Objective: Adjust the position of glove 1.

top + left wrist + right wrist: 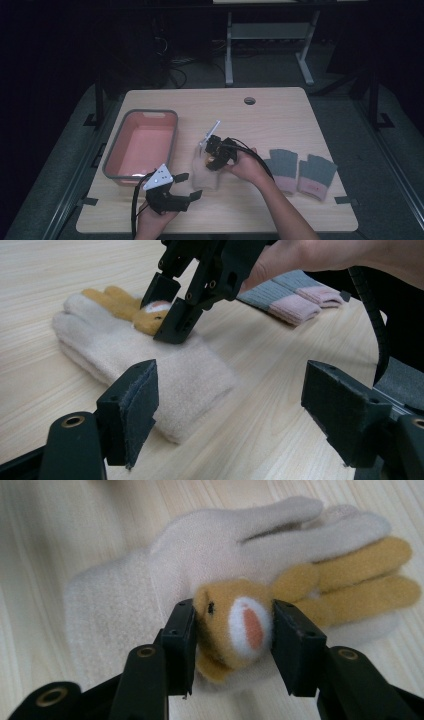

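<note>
1. The right gripper points down over the middle of the counter, a pale wood-grain tabletop. In the right gripper view its black jaws stand about half apart, one on each side of a tan plush animal head with a white and orange muzzle. The pads look to be against the plush on both sides, though I cannot tell whether they press it.

2. That plush head is sewn on the back of a cream fleece glove with tan plush ears along its fingers. The glove lies flat near the middle of the counter, a little toward the near edge, with its cuff toward the person.

3. The left gripper, with a grey three-cornered plate on top, sits near the front left corner of the counter. In the left gripper view its jaws are wide apart with nothing between them, and they face the glove's cuff from a short way off.

4. No writing or label can be read on anything.

5. A grey plastic bin with a pink inside stands at the left edge of the counter. Two grey knit fingerless gloves with pink cuffs lie side by side toward the front right corner.

6. The room around is dark, with the legs of a white-framed table beyond the far edge.
</note>
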Tool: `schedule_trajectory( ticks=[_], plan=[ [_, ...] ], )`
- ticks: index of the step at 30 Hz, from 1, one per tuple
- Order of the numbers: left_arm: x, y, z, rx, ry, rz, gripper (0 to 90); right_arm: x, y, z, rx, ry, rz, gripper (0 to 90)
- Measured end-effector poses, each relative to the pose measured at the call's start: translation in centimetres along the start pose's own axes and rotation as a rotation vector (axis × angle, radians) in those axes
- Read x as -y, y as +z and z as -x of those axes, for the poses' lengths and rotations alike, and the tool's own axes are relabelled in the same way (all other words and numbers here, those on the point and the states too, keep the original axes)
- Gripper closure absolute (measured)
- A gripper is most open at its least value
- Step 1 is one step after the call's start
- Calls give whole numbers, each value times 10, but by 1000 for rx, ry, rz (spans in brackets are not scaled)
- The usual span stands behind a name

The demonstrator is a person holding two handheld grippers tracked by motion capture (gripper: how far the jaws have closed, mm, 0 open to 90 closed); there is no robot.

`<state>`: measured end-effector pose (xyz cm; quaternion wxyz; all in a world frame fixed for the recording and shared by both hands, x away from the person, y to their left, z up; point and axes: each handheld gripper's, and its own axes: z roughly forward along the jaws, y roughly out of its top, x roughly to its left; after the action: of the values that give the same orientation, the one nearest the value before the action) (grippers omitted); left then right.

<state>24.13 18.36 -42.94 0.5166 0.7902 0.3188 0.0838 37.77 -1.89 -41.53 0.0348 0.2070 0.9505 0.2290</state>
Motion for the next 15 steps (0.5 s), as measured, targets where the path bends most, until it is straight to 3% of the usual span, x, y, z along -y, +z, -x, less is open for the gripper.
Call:
schedule_trajectory(
  ticks=[7, 15],
  plan=[
    [1, 4, 0, 6, -44, 0, 227, 4, 2, 2, -17, 41, 26, 475],
    [-3, 8, 1, -18, -50, -17, 227, 12, -1, 1, -20, 106, 75, 360]
  ],
)
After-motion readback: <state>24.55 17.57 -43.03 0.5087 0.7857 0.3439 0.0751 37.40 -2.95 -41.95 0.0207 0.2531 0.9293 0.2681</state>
